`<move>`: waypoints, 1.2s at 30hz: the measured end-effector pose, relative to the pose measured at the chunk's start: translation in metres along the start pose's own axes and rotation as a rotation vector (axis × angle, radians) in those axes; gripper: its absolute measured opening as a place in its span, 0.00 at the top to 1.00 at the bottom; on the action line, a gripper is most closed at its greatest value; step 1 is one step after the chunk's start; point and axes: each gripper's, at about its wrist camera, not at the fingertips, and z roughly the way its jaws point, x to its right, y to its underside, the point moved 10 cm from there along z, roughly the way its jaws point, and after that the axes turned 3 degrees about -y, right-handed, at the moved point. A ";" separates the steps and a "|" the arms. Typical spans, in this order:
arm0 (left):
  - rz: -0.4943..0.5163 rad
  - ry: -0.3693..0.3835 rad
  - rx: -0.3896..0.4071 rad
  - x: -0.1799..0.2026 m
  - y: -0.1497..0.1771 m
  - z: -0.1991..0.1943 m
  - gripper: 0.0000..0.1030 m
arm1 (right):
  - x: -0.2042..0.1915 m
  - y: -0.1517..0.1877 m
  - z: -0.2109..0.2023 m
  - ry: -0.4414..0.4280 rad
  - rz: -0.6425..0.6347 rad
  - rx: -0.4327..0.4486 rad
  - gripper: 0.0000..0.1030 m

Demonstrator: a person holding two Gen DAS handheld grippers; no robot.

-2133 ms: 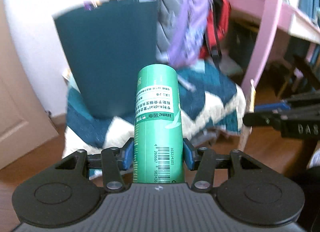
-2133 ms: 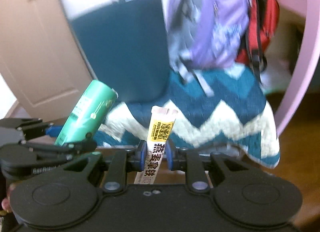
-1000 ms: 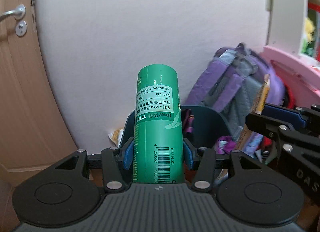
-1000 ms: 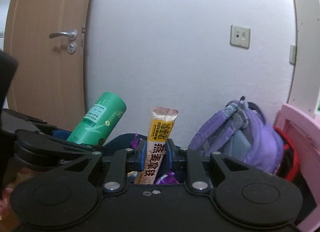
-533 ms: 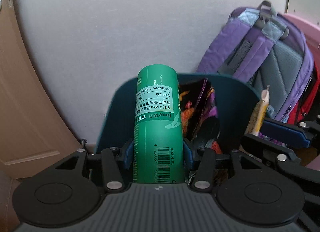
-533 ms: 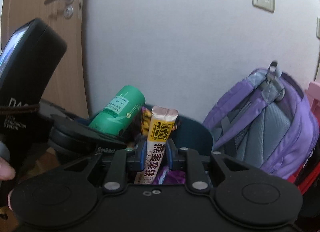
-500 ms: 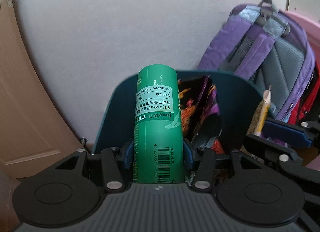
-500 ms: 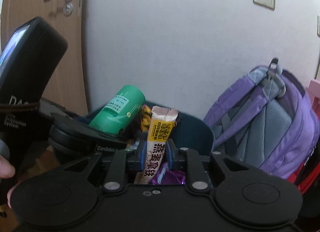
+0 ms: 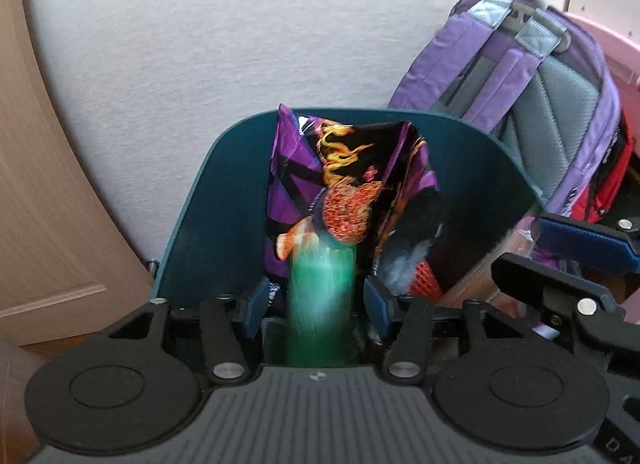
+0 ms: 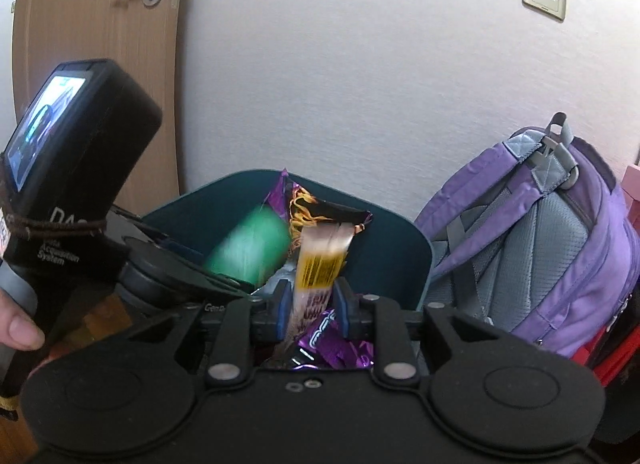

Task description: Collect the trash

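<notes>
My left gripper [image 9: 316, 300] hangs over the dark teal bin [image 9: 224, 204]. Its jaws are opening, and the green can [image 9: 322, 324] is a blur slipping down between the pads, with a gap on each side. The right gripper [image 10: 310, 304] is over the same bin [image 10: 392, 248], its jaws opening too. The yellow snack-bar wrapper [image 10: 320, 264] is blurred and sliding down between its blue pads. The green can [image 10: 248, 248] also shows in the right wrist view, beside the wrapper. A purple and black chip bag [image 9: 348, 168] stands up inside the bin.
A purple and grey backpack [image 9: 540, 104] leans by the bin's right side, with a red bag behind it. White wall is straight behind the bin, a wooden door [image 10: 100, 64] to its left. A hand [image 10: 16, 328] holds the left gripper's handle. Purple wrappers [image 10: 340, 344] lie in the bin.
Both grippers sank toward the bin. The left pads have spread off the green can and the right pads off the wrapper; both items now blur and drop lower.
</notes>
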 end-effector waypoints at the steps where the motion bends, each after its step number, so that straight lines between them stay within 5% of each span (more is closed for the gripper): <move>1: -0.003 -0.005 0.013 -0.002 0.000 -0.006 0.30 | 0.000 -0.001 -0.005 0.002 0.002 0.005 0.73; 11: -0.001 0.006 0.110 -0.009 0.003 -0.079 0.27 | -0.010 -0.010 -0.056 0.003 0.012 0.058 0.51; 36: -0.003 0.035 0.276 0.011 0.084 -0.244 0.20 | -0.060 0.016 -0.209 -0.057 0.041 0.171 0.26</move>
